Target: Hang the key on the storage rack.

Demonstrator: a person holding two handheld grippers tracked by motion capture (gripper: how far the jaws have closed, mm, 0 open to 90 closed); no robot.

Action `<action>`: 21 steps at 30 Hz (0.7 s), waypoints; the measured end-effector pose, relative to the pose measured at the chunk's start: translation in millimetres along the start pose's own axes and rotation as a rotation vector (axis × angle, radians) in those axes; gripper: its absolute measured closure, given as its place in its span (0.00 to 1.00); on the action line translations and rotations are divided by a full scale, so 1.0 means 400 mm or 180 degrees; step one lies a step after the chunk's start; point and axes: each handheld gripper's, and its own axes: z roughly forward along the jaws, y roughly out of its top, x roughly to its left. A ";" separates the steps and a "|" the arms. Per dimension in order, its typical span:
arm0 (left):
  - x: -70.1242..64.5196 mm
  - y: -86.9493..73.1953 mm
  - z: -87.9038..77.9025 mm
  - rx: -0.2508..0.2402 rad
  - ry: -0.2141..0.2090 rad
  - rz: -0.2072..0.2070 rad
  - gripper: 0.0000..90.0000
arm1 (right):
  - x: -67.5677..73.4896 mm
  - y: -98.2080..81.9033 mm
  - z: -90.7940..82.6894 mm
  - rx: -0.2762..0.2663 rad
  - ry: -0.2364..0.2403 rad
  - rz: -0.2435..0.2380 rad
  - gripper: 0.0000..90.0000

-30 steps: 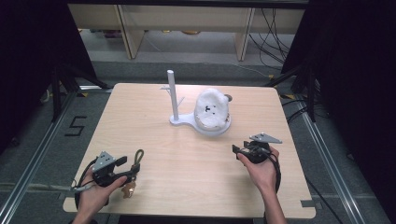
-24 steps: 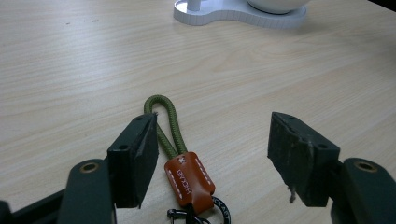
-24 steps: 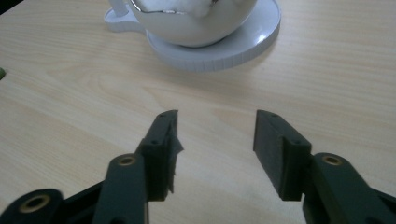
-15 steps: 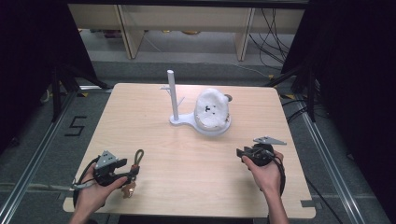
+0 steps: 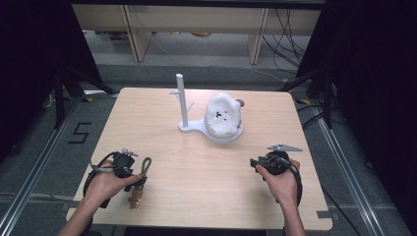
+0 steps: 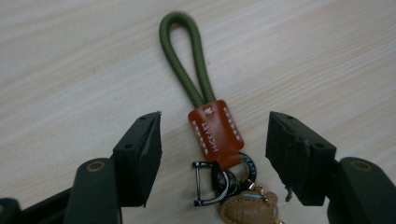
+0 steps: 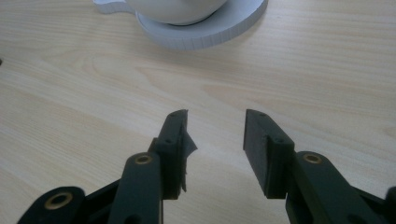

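A keychain (image 6: 215,135) lies flat on the wooden table (image 5: 196,167): a green cord loop, a brown leather tab, a black shackle and a tan charm. My left gripper (image 6: 215,120) is open astride the tab, one jaw on each side, neither touching it; its jaws have just been opening. From above, the left gripper (image 5: 136,177) sits at the near left beside the keychain (image 5: 146,163). My right gripper (image 7: 215,115) is open with nothing but bare table between its jaws, which have just been opening. It (image 5: 256,162) hovers at the near right, pointing at the white stand (image 5: 216,133).
The white stand has a round base (image 7: 219,28), an upright post (image 5: 181,98) with small pegs, and a lumpy white object (image 5: 223,115) resting on the base. Shelving and cables lie beyond the table's far edge. Dark frames flank both sides.
My left hand has shifted a little away from the person, over the keychain. The right hand has barely moved. The keychain lies where it was.
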 end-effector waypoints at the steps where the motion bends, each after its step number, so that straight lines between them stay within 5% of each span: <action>1: -0.001 0.004 0.007 0.0041 -0.0004 -0.0035 0.41 | 0.000 0.000 0.000 0.0000 0.0005 0.0008 0.67; 6: -0.006 0.017 0.027 0.0271 0.0065 -0.0125 0.42 | 0.002 0.000 0.002 0.0011 0.0018 0.0007 0.66; 7: -0.015 0.014 0.033 0.0264 0.0065 -0.0304 0.43 | 0.002 0.001 0.002 0.0006 0.0047 0.0001 0.66; 21: -0.031 0.031 0.042 0.0474 0.0236 -0.0130 0.58 | 0.006 0.000 0.004 0.0022 0.0177 -0.0005 0.64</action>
